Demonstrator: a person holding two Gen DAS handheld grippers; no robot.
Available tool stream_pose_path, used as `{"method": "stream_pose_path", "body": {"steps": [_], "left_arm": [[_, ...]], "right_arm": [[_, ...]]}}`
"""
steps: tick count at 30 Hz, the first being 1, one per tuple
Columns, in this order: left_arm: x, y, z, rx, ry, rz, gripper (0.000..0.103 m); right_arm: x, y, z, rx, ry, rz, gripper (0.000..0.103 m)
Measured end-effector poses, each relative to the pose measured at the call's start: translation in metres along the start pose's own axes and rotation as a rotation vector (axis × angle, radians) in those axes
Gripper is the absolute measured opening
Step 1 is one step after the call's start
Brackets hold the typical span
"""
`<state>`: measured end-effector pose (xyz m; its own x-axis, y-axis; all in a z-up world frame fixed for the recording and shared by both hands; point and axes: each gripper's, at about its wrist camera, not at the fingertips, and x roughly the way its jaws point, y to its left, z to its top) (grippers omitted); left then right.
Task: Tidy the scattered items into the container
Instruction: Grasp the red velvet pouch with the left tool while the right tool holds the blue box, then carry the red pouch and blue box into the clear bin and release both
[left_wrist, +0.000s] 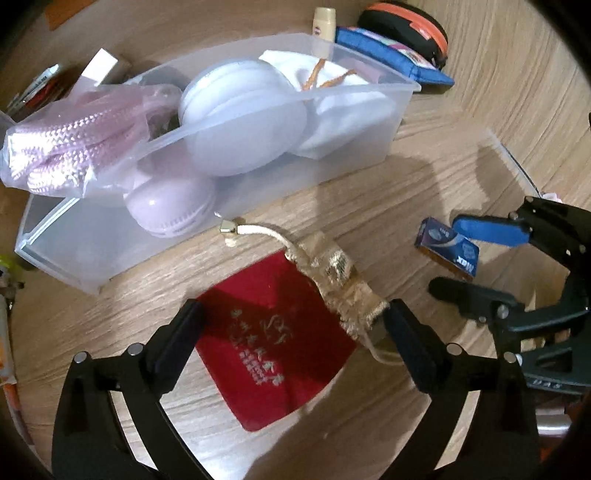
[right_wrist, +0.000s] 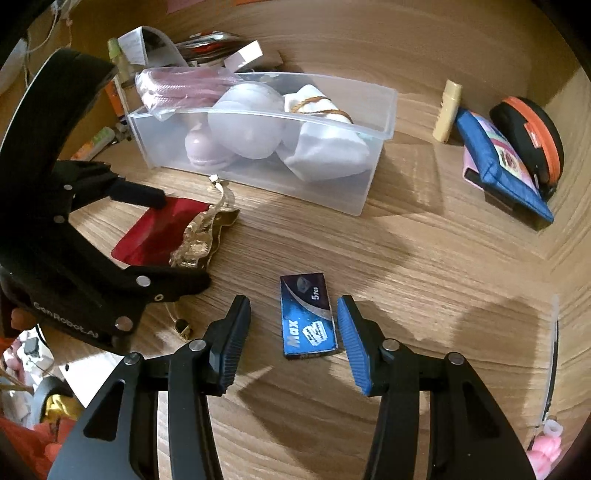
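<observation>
The left gripper (left_wrist: 291, 325) stands spread wide over the red pouch (left_wrist: 273, 347), pinching nothing. Beside it the right gripper (right_wrist: 291, 343) is partly open, straddling the small blue box (right_wrist: 308, 315) without pressing it. Both things lie on the wooden table (right_wrist: 424, 258) just in front of the clear container (right_wrist: 373, 127), already fairly full. Near the far edge, a blue case (right_wrist: 498, 162) waits too.

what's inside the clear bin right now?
In the clear bin: a bagged pink rope hanging over one end, a round white case, a lilac gadget, a white pouch. Anything beneath them is covered.
</observation>
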<state>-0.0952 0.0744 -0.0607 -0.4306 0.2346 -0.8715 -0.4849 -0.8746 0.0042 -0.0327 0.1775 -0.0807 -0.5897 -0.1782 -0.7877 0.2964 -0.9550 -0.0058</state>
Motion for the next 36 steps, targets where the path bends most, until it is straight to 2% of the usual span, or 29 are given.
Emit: {"method": "stream_pose_path", "body": {"steps": [1, 2, 3, 5, 7, 9, 13, 16, 20, 36], "left_arm": [[-0.001, 0.001, -0.001, -0.007, -0.019, 0.004, 0.097], [-0.002, 0.002, -0.002, -0.014, -0.035, 0.014, 0.093], [-0.004, 0.003, -0.001, -0.021, -0.045, 0.017, 0.082], [-0.008, 0.005, -0.001, -0.035, -0.072, 0.034, 0.068], [-0.011, 0.008, -0.001, -0.051, -0.086, 0.047, 0.055], [-0.014, 0.008, -0.003, -0.063, -0.1, 0.068, 0.034], [-0.012, 0.012, -0.005, -0.072, -0.114, 0.107, 0.016], [-0.012, 0.01, -0.007, -0.069, -0.13, 0.16, 0.013], [-0.014, 0.009, -0.006, -0.073, -0.163, 0.186, 0.012], [-0.043, 0.029, -0.028, -0.18, -0.23, 0.169, 0.012]], "right_arm": [[0.0, 0.0, 0.0, -0.002, -0.006, 0.001, 0.043], [0.0, 0.001, 0.0, -0.003, -0.009, 0.004, 0.037], [0.0, 0.001, 0.0, -0.003, -0.01, 0.006, 0.03], [0.0, 0.004, 0.001, -0.016, -0.01, 0.023, 0.025], [0.001, 0.007, 0.002, -0.024, -0.011, 0.033, 0.025], [0.001, 0.011, 0.001, -0.033, -0.012, 0.036, 0.025], [0.0, 0.015, 0.002, -0.024, -0.013, 0.053, 0.025], [-0.002, 0.014, 0.003, -0.014, -0.019, 0.06, 0.025], [-0.01, 0.013, 0.005, 0.007, -0.043, 0.061, 0.025], [-0.039, 0.012, 0.022, 0.033, -0.131, 0.055, 0.025]]}}
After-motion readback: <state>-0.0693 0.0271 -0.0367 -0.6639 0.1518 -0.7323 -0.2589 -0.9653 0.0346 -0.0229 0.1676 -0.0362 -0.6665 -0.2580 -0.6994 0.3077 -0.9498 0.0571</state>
